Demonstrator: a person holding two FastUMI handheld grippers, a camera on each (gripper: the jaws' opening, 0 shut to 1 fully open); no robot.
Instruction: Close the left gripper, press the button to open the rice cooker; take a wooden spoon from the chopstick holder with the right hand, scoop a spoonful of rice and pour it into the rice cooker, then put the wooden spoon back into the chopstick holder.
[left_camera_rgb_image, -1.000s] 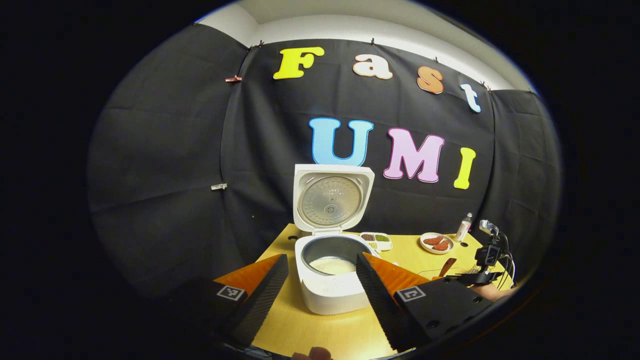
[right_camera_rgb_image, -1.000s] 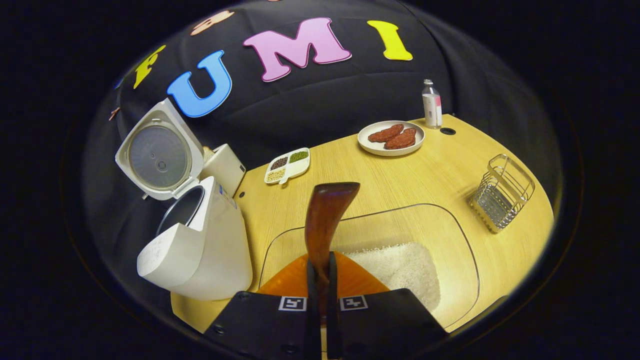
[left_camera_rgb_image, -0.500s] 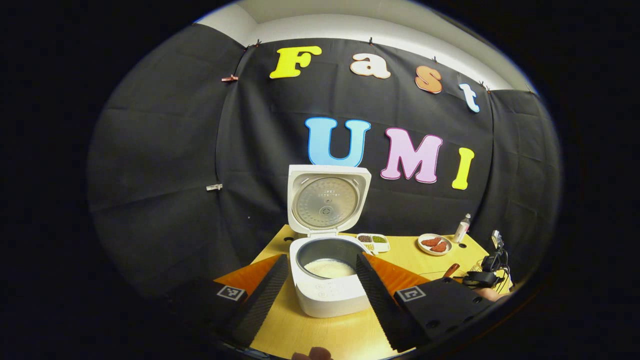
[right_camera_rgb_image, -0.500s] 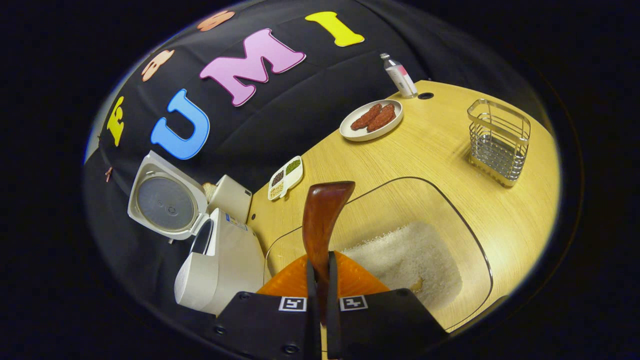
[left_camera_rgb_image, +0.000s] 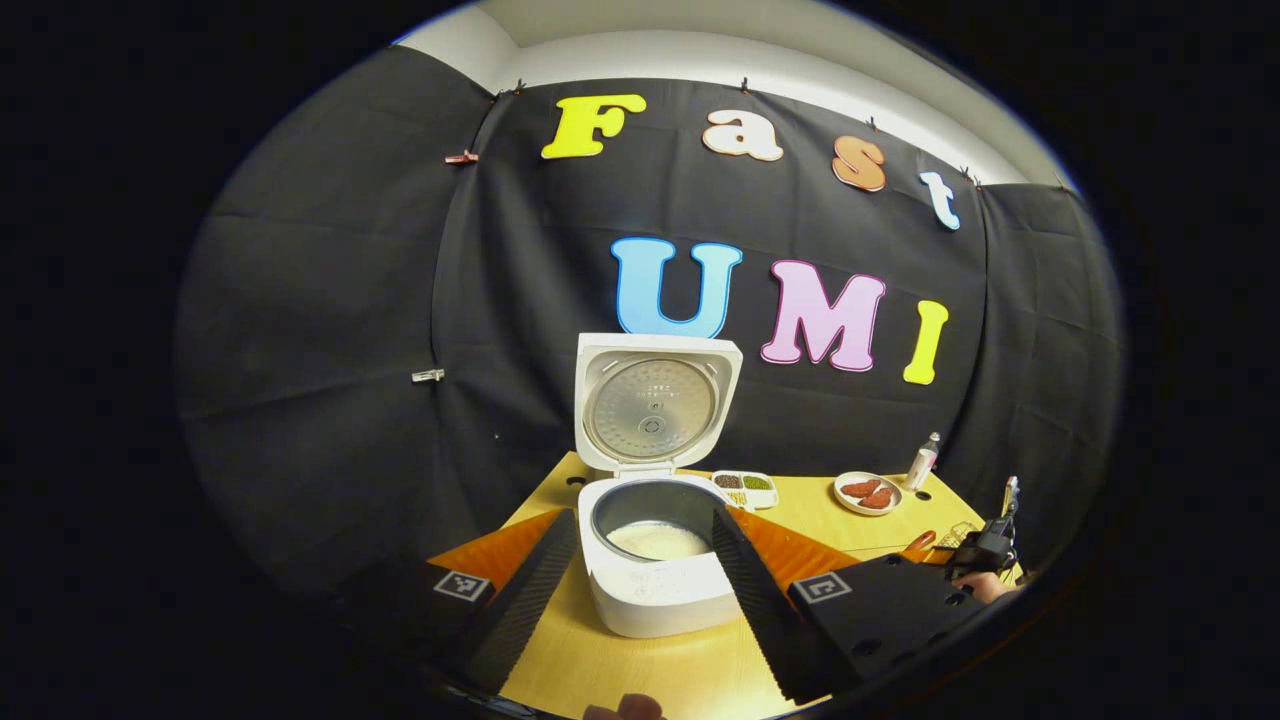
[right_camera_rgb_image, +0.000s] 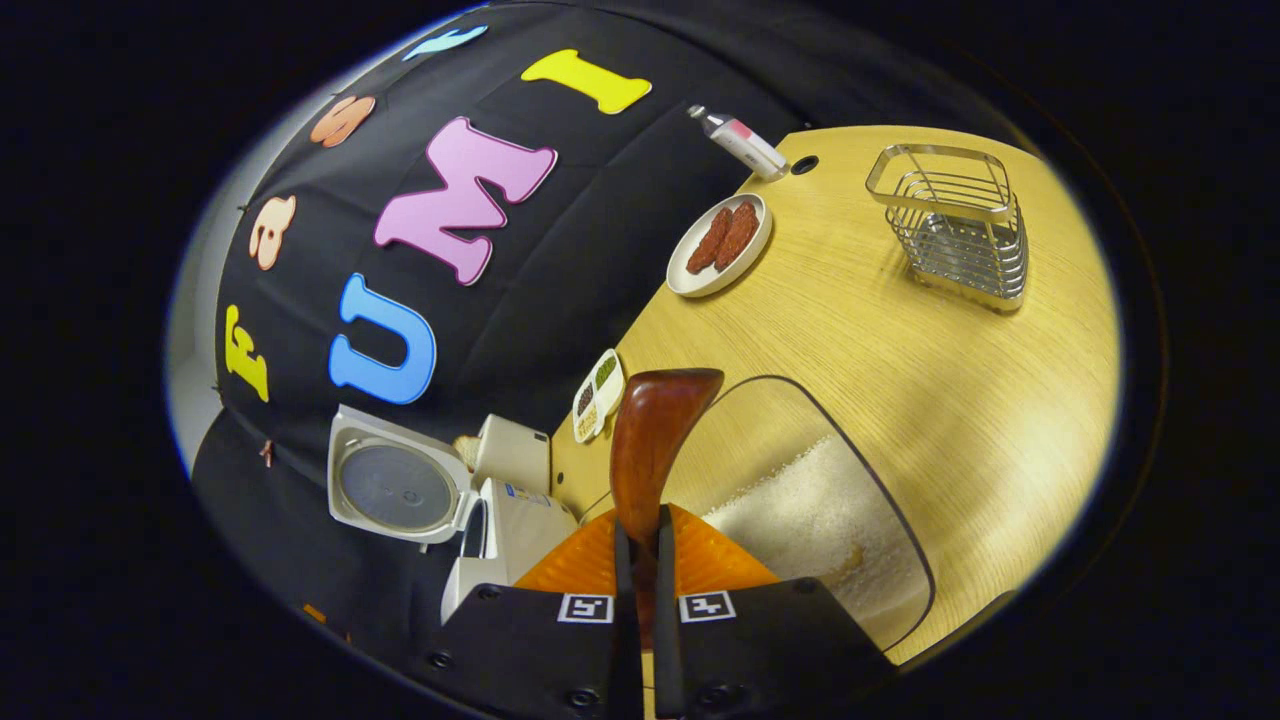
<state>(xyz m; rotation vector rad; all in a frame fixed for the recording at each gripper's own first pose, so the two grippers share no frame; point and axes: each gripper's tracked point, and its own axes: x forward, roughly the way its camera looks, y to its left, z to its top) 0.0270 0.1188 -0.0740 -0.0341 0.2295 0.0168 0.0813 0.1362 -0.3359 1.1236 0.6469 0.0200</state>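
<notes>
The rice cooker (left_camera_rgb_image: 655, 560) stands open on the wooden table (right_camera_rgb_image: 930, 360), lid up against the black wall, and there is a pale layer of rice in its pot already. The left gripper (left_camera_rgb_image: 640, 590) hangs in front of it with its jaws spread wide and nothing between them, one finger to each side of the cooker as that camera sees it. The right gripper (right_camera_rgb_image: 640, 545) has its jaws pinching the handle of the wooden spoon (right_camera_rgb_image: 650, 440), whose dark bowl sticks out ahead above the clear rice container (right_camera_rgb_image: 860, 520), with the heap of white rice lying below and to the right of it. The bowl looks empty, though it is seen edge-on, so I would not swear no grains cling to it. The wire chopstick holder (right_camera_rgb_image: 950, 225) stands empty at the far corner of the table, well apart from the spoon, near the plate (right_camera_rgb_image: 720, 245) of reddish pieces and the small bottle (right_camera_rgb_image: 740, 145). If the spoonful has gone into the cooker, as I judge, what is left is returning the spoon. To do that well, carry it across clear of the plate, turn the wrist so the spoon hangs upright over the holder's open top, lower it inside the wire rim rather than onto it, and only part the fingers once it is resting in there, or the light basket may tip or slide.
</notes>
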